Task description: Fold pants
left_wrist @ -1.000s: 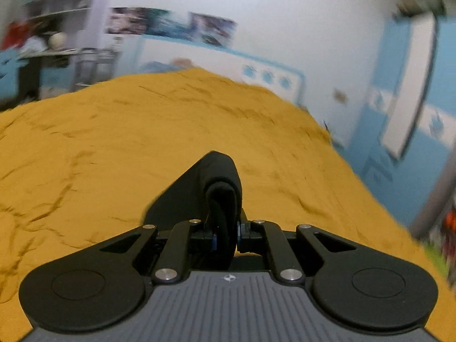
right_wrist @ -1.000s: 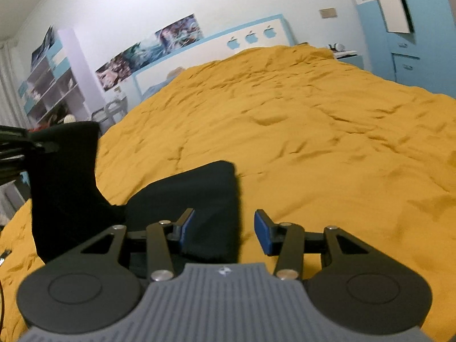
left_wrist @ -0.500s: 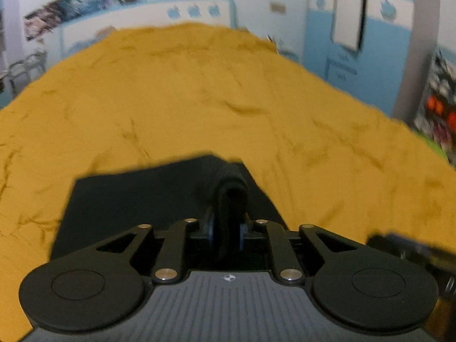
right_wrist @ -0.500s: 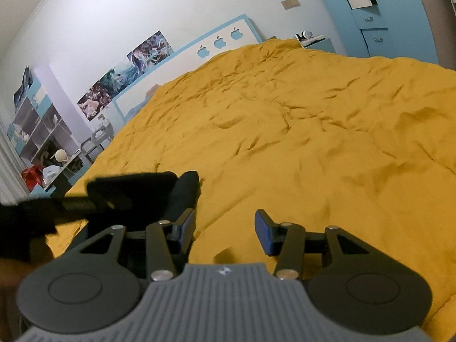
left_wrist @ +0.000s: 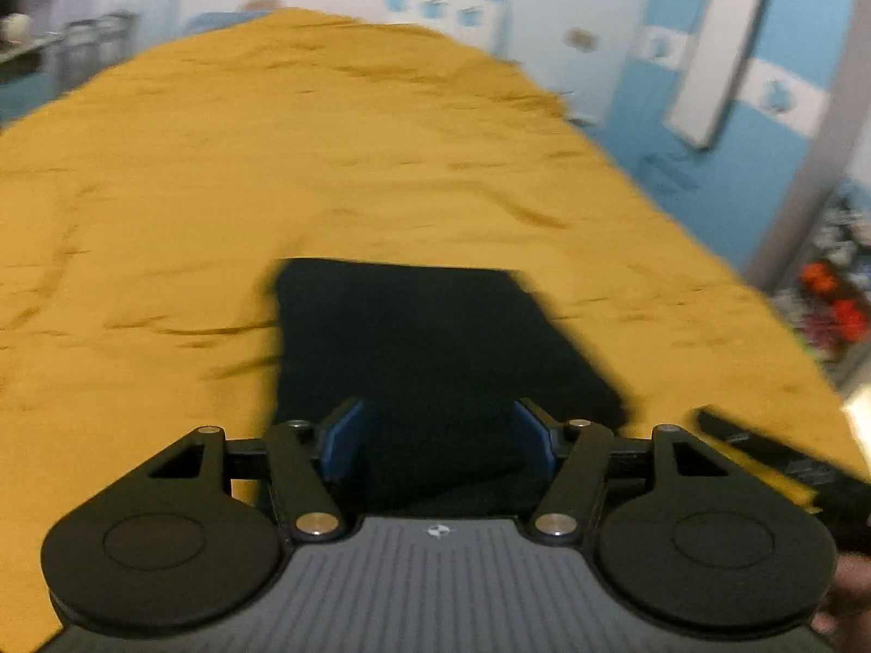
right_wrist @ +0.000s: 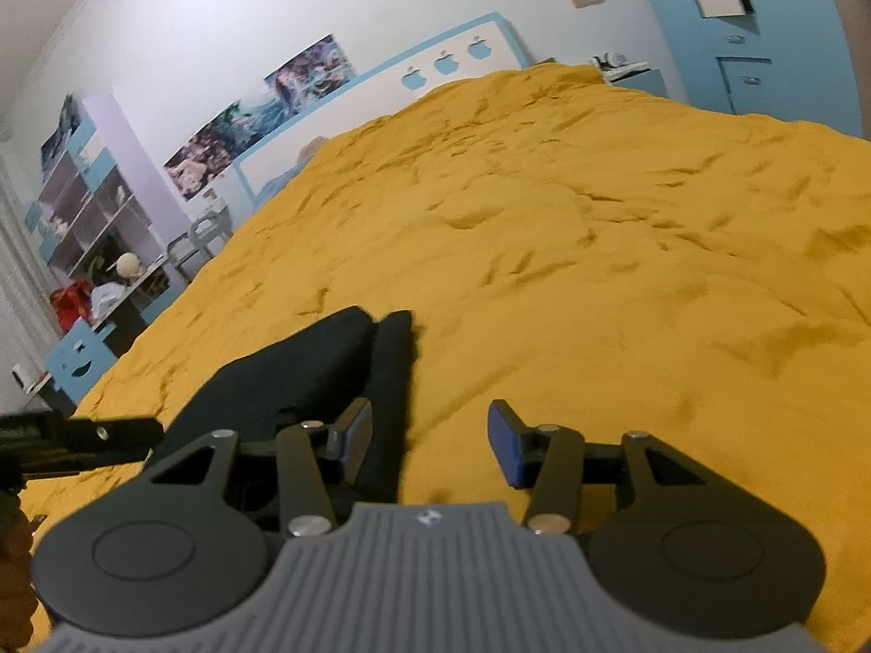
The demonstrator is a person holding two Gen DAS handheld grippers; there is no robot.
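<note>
On the bed, over its mustard-yellow cover (left_wrist: pixel 163 174), the black pants (left_wrist: pixel 435 348) lie folded into a flat, roughly rectangular stack. Seen from the left wrist, the stack fills the near middle of the cover, its far edge straight and its right side slanting down toward the camera.

The left claw (left_wrist: pixel 438 438) hangs just above the near end of the pants. Its jaws have just been opening and now stand wide apart — the blue pads (left_wrist: pixel 340 438) sit clear on either side, with dark cloth showing below and between them but nothing pressed. It is released.

From the right wrist, the pants (right_wrist: pixel 321 364) appear lower left, a thick fold lying on a thinner layer whose edge runs along the right. The right claw (right_wrist: pixel 430 443) is held half open over the cover; its left pad (right_wrist: pixel 356 435) lies beside the edge of the pants, the other over bare yellow cloth — whether it touches the fabric I cannot tell, but it grips nothing.

A black part of the left tool (right_wrist: pixel 81 435) reaches in from the left edge. Behind the bed stand a white-and-blue headboard (right_wrist: pixel 435 65) and open shelves (right_wrist: pixel 92 207).
</note>
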